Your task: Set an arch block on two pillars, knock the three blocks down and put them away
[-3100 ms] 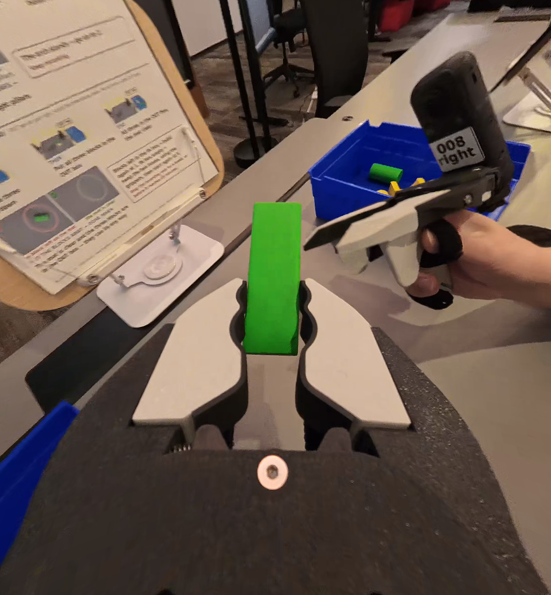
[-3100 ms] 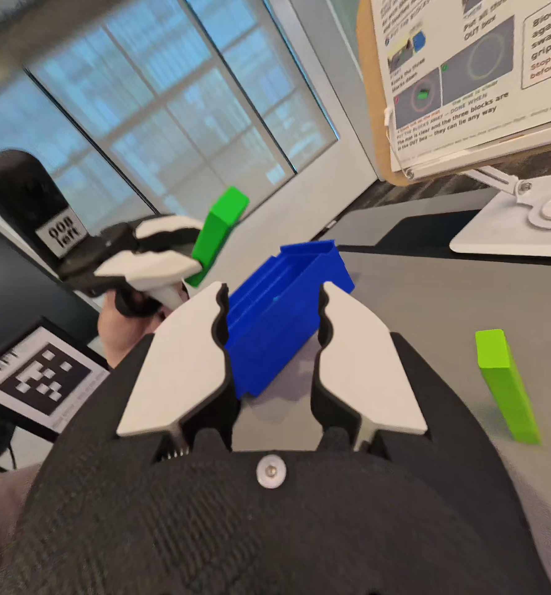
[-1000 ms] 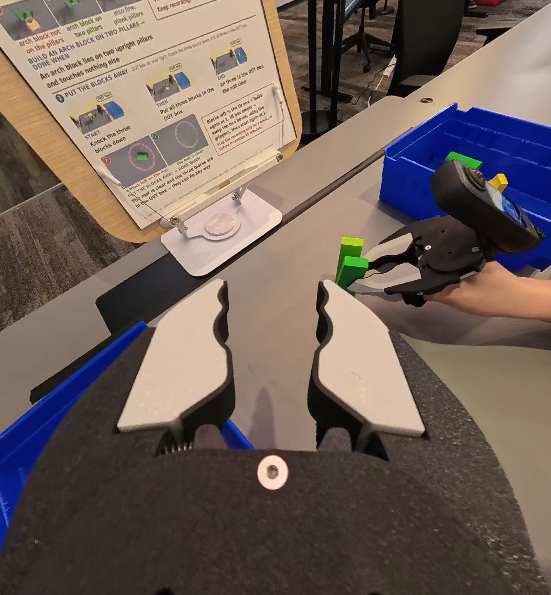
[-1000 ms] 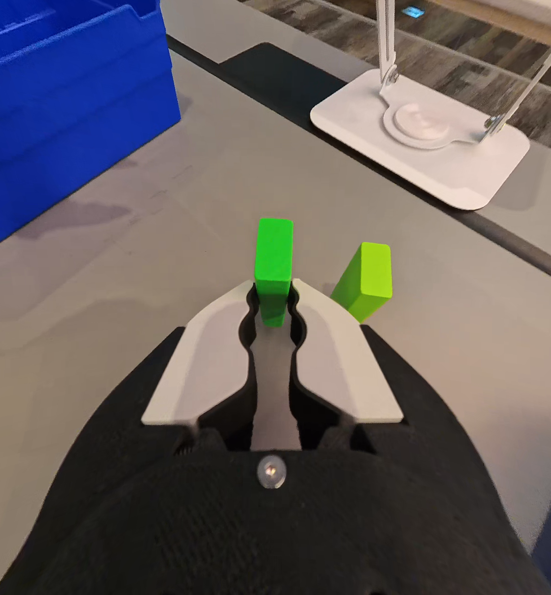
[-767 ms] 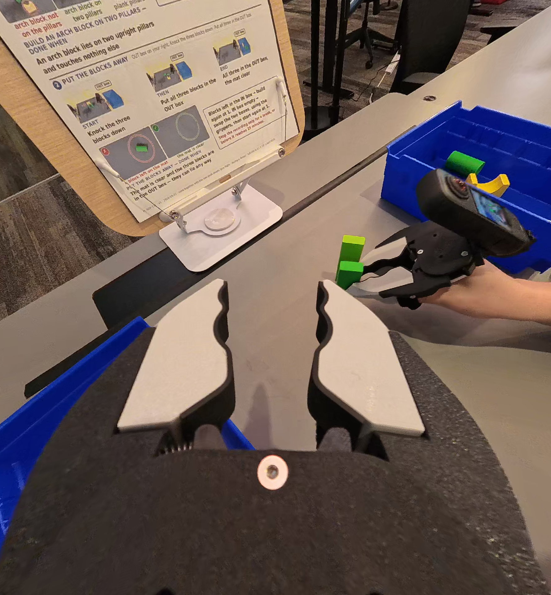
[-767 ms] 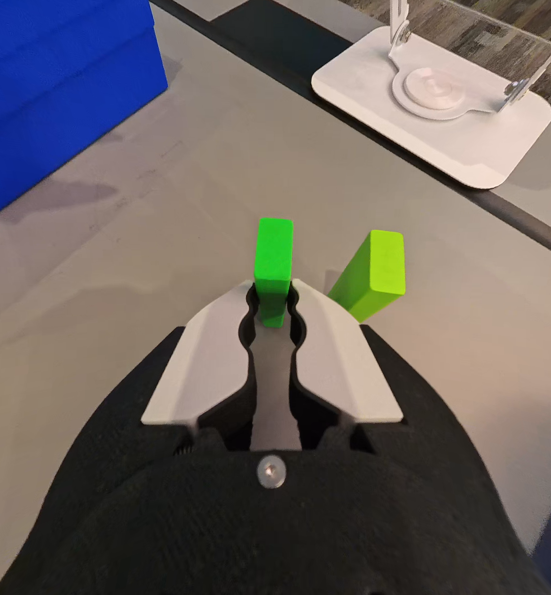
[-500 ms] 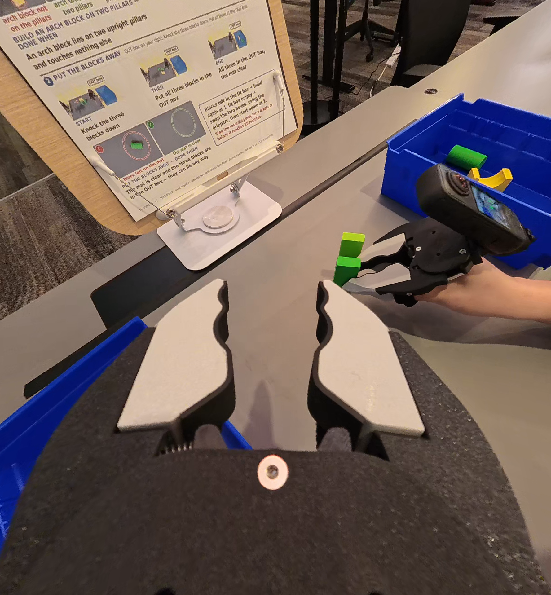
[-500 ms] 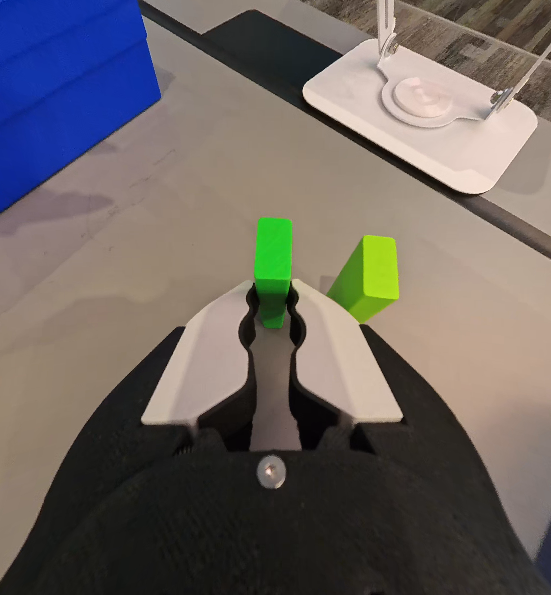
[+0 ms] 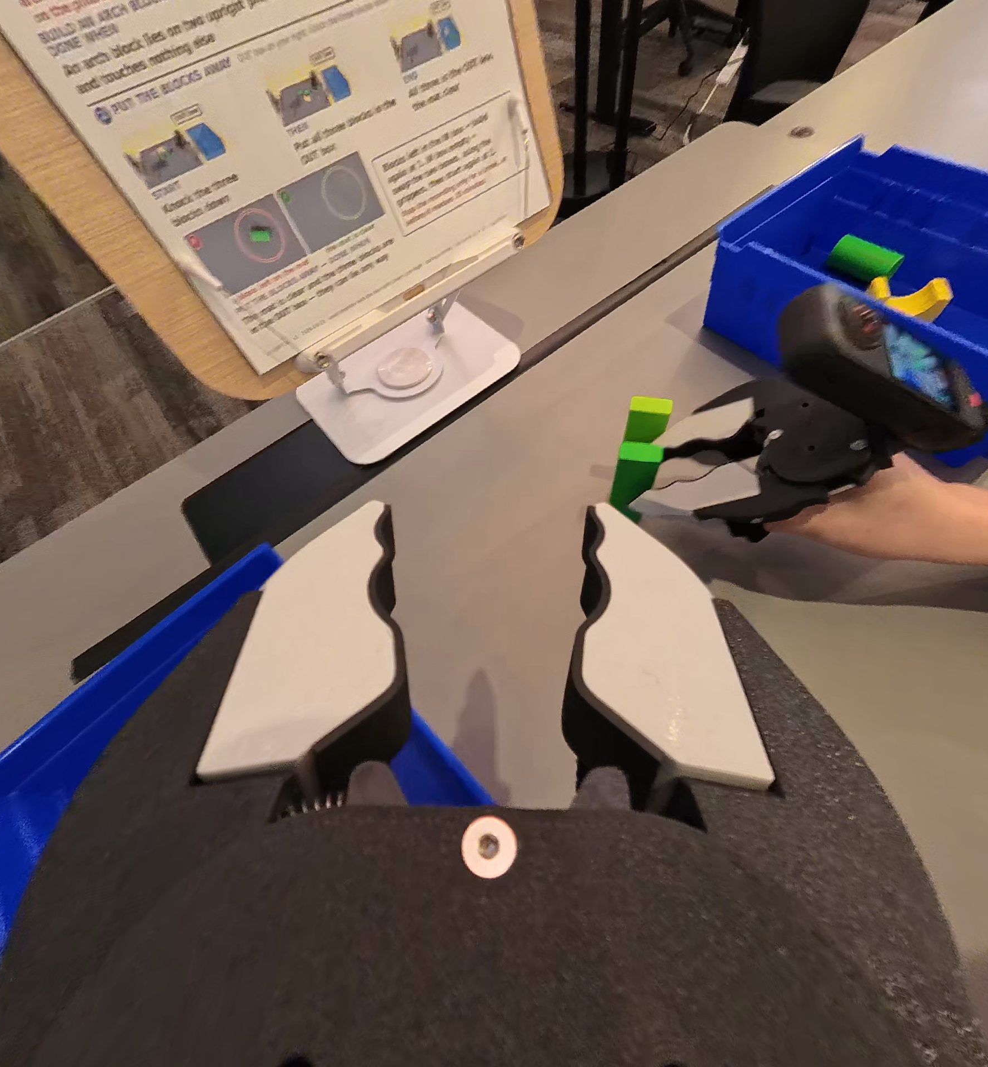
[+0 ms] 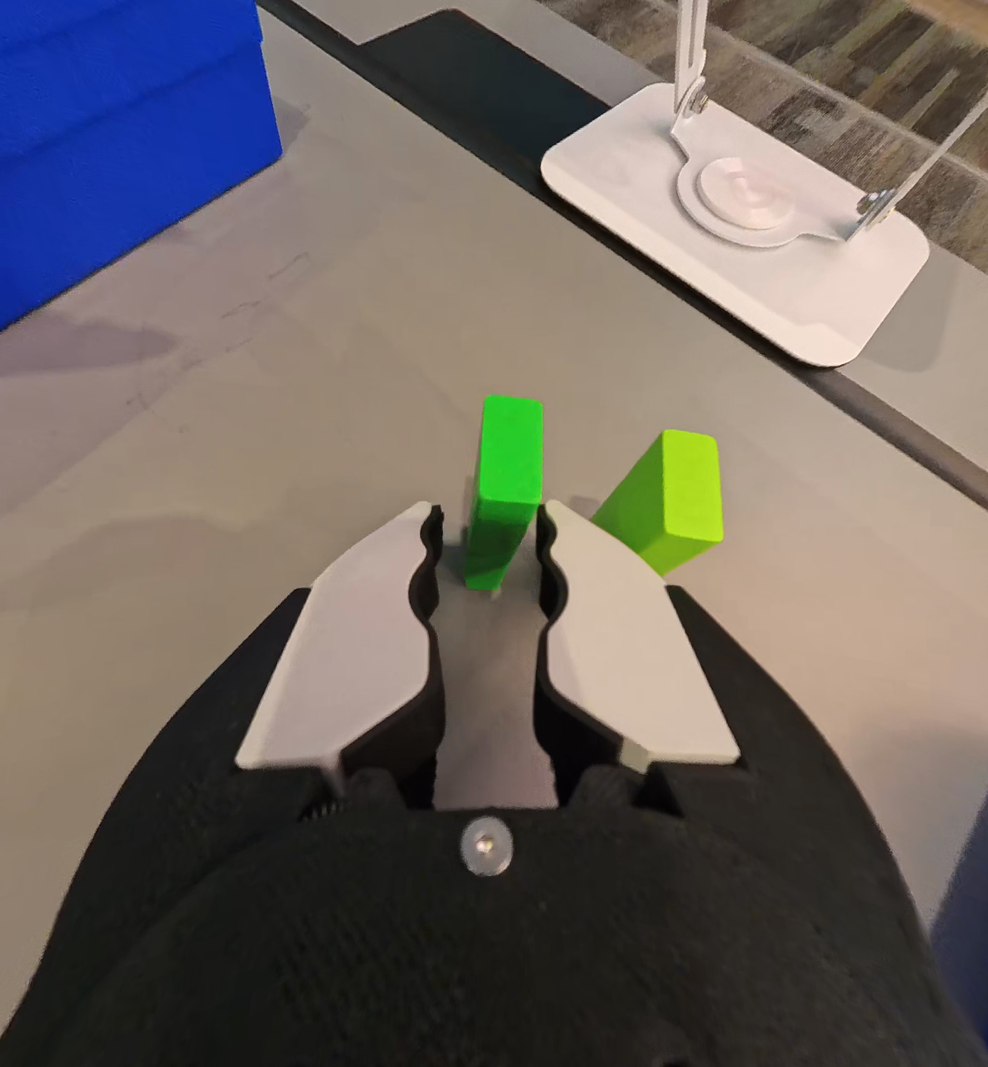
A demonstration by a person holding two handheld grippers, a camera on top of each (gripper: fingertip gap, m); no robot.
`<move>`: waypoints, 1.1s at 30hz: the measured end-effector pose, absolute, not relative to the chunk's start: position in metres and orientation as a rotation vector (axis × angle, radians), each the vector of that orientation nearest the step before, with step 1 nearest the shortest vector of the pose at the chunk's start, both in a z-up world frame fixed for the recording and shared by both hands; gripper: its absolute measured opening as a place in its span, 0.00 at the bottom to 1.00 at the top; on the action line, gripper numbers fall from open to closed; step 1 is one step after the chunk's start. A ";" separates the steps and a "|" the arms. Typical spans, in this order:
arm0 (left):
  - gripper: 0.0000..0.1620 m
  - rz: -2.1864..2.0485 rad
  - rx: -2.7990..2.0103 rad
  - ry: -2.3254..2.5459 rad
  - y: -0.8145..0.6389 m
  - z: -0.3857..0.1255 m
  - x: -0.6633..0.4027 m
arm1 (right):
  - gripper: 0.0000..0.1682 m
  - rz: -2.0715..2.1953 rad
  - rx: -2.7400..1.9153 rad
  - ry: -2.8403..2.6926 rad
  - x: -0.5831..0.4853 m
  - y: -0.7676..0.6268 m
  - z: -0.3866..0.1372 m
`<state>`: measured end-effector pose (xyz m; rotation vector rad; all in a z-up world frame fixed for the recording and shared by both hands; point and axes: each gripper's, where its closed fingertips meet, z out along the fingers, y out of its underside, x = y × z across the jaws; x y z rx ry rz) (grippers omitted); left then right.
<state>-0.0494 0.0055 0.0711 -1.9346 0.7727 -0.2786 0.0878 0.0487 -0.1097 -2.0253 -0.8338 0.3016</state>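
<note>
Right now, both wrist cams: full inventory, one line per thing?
Dark green pillar: 1, green, upright on the grey table, between the right fingers.
Lime pillar: 1, yellow-green, upright just beside it, nearer the stand.
Yellow arch block: 1, yellow, in the far blue bin.
Green cylinder: 1, green, same bin.
Near blue bin: 1, blue, under the left gripper.
Instruction board: 1, wood-backed, on a white stand.
Left gripper: 1, black and grey, open, empty.
Right gripper: 1, open around the dark green pillar.
Hand: 1, holding the right gripper.
</note>
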 end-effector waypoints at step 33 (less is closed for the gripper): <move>0.00 0.521 -2.766 0.938 0.008 -0.125 -0.277 | 0.25 0.304 -1.674 -0.980 0.072 0.000 -0.007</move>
